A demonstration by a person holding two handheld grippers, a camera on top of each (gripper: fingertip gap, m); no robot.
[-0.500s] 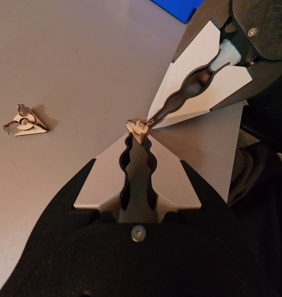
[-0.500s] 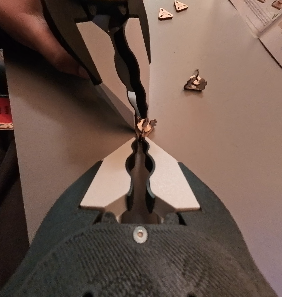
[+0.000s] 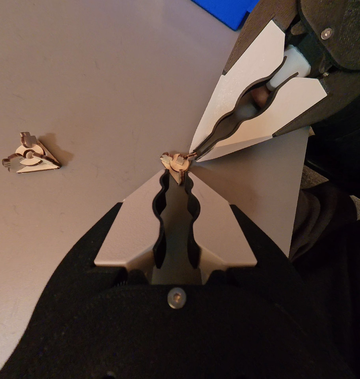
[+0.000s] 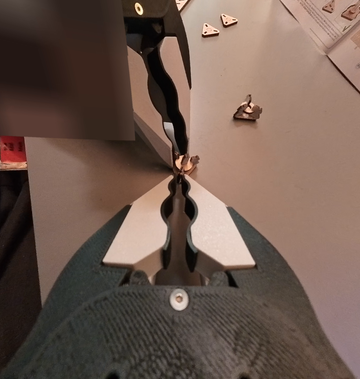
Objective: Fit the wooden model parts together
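Centrally, the left tongs (image 3: 176, 174) stand narrowly apart around one corner of a small triangular wooden assembly (image 3: 176, 164), which carries a pale disc and dark-edged upright tabs. The corner sits between the two tips; whether both pads press on it cannot be told. The right tongs (image 3: 195, 156) enter the left wrist view from 2 o'clock, closed nearly to a line on a thin wooden tab (image 3: 190, 156) projecting from the assembly's right side. In the right wrist view the same tongs (image 4: 180, 178) pinch that dark tab at their tips, with the assembly (image 4: 185, 164) just beyond at 12 o'clock and the left tongs descending onto it from above. The assembly sits at or just above the grey surface (image 3: 93, 82), close to its near edge.

Outward: a second assembled wooden triangle (image 3: 29, 155) lies at 9 o'clock in the left wrist view, well apart; it appears at 2 o'clock in the right wrist view (image 4: 247, 109). Two flat wooden triangles (image 4: 218, 25) lie farther off at 1 o'clock. Printed instruction sheets (image 4: 328, 24) occupy the upper right corner. A blue object (image 3: 218, 10) lies at 12 o'clock in the left wrist view.
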